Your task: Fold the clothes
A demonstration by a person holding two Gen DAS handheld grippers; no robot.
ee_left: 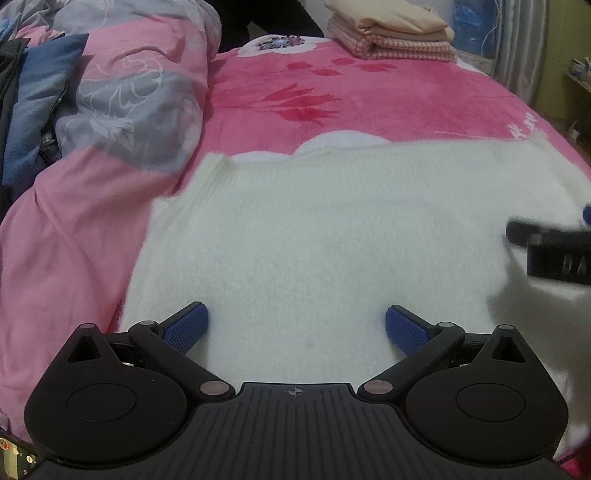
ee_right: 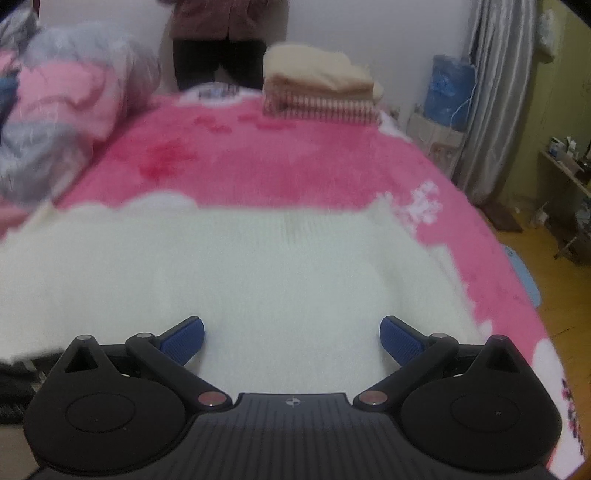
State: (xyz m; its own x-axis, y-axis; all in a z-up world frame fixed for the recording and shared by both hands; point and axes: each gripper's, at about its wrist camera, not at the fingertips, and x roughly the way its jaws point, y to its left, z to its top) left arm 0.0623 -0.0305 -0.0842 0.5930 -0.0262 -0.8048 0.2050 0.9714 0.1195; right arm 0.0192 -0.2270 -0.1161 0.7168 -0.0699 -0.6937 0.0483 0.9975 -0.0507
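Fingers (ee_left: 186, 326) wide apart over white sweater (ee_left: 314, 236).

**Fuzzy stuff everywhere, matte plastic tools**

The white sweater (ee_left: 314, 236) is fluffy ribbed knit. The bed blanket (ee_left: 369, 99) under it looks like plush pink fleece, and the quilt (ee_left: 122, 92) is smoother printed cloth. Both tools, left (ee_left: 296, 325) and right (ee_right: 291, 334), are matte black plastic with textured blue rubbery pads (ee_left: 184, 326) and dull metal pivot pins. The curtain (ee_right: 495, 92) is shiny, satin-like.

A pink bed (ee_left: 388, 96) carries a white sweater (ee_left: 314, 229), folded clothes (ee_left: 391, 33) and a quilt (ee_left: 122, 92).
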